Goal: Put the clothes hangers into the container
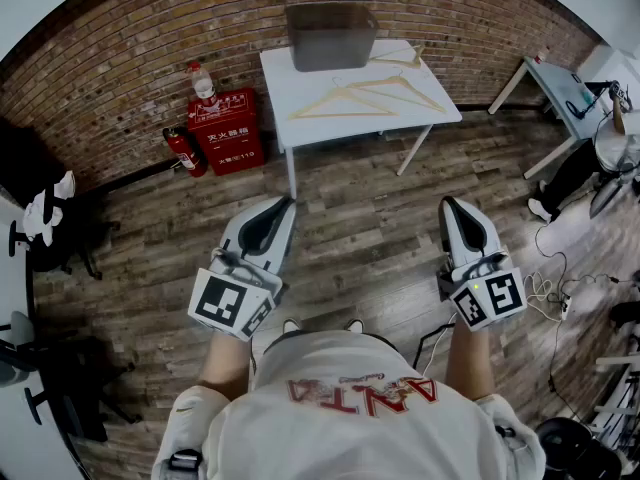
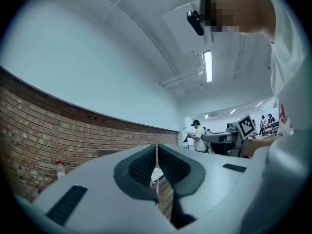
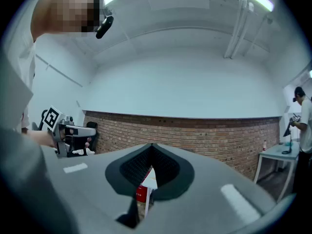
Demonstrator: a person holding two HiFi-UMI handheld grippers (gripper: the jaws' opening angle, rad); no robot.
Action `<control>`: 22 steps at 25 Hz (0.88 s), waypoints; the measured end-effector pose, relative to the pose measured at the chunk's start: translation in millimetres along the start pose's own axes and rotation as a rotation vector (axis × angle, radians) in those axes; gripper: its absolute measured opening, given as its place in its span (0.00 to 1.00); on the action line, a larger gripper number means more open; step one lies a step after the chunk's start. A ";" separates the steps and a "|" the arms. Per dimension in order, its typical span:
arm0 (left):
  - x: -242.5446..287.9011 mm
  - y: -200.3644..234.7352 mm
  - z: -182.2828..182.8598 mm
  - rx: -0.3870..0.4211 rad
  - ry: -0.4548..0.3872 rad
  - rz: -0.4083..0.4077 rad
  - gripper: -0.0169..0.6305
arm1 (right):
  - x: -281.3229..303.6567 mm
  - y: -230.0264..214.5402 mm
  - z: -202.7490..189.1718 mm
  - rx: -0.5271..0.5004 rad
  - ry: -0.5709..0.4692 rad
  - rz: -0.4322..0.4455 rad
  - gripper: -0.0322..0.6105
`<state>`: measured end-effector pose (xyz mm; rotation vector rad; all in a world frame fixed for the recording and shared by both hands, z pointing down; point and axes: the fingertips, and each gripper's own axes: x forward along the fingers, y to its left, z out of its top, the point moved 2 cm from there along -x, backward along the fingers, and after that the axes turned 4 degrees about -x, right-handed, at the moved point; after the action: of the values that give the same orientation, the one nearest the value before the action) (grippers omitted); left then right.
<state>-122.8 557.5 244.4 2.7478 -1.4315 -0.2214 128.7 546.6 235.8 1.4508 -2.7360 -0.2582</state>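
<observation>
The left gripper points roughly level, its jaws pressed together at the tips. Beyond it runs a brick wall, with a bottle low at left, a strip light overhead and a person standing far off.

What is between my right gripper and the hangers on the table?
Only wooden floor and the white table's edge separate the right gripper from the hangers, in the head view.
</observation>
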 end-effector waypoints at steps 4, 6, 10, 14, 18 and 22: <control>4.8 -8.5 -0.1 0.005 0.002 0.000 0.06 | -3.5 -8.4 -5.9 0.017 0.014 0.007 0.05; 7.1 -6.9 -0.8 -0.001 0.005 0.005 0.06 | -1.2 -9.0 -8.2 0.018 0.016 0.013 0.05; 9.1 -4.4 -2.9 -0.012 0.009 0.007 0.06 | 2.6 -8.6 -12.8 0.031 0.020 0.018 0.05; 9.2 -1.3 -6.1 -0.022 0.016 0.004 0.06 | 4.6 -7.4 -13.5 0.061 0.007 0.027 0.05; 3.0 7.4 -10.0 -0.036 0.023 0.003 0.06 | 13.3 8.5 -18.0 0.093 0.023 0.093 0.05; -9.2 28.6 -8.6 -0.047 0.020 0.003 0.06 | 34.4 36.8 -30.2 0.181 0.065 0.181 0.05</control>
<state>-150.1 548.3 256.7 2.7026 -1.4068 -0.2237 82.5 534.5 269.9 1.2098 -2.8756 0.0425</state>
